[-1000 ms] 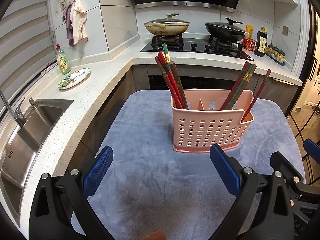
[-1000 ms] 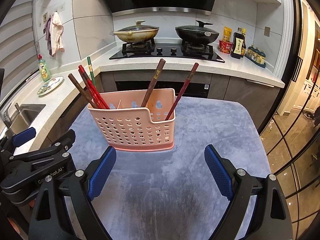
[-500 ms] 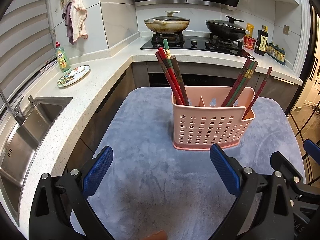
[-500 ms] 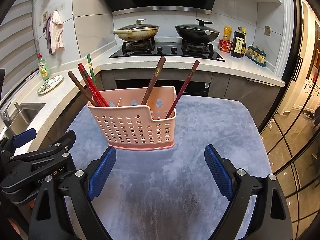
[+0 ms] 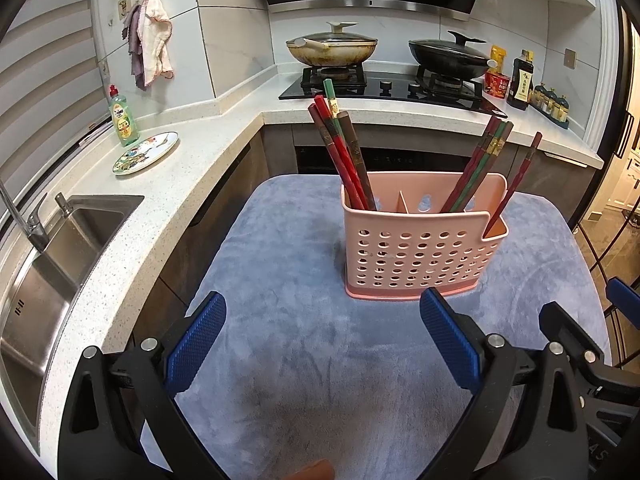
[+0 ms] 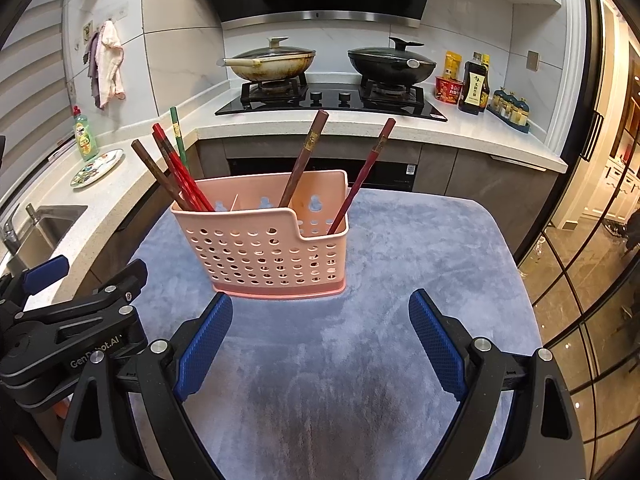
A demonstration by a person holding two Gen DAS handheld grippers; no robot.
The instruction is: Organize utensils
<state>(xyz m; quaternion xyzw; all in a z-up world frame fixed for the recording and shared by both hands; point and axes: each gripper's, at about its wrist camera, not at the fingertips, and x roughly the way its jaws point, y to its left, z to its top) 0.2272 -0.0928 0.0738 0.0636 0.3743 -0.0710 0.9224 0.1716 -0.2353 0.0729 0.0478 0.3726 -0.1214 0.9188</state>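
The pink basket (image 5: 420, 256) hides the chopsticks' (image 5: 348, 160) lower ends. Both the left gripper (image 5: 322, 338) and right gripper (image 6: 320, 338) gape wide, empty, their bases cut off below.

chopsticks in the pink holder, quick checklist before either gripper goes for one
1. Left gripper open and empty: ok.
2. Right gripper open and empty: ok.
3. Holder upright on the grey mat, apart from both grippers: ok.
4. Chopsticks sorted: not ok. One bunch leans at the holder's left end, another in the compartment to its right, and a single red one stands in the low end pocket.
5. Tops stick out above the rim to grab: ok.
6. How many chopsticks are in each bunch: cannot tell, they overlap.
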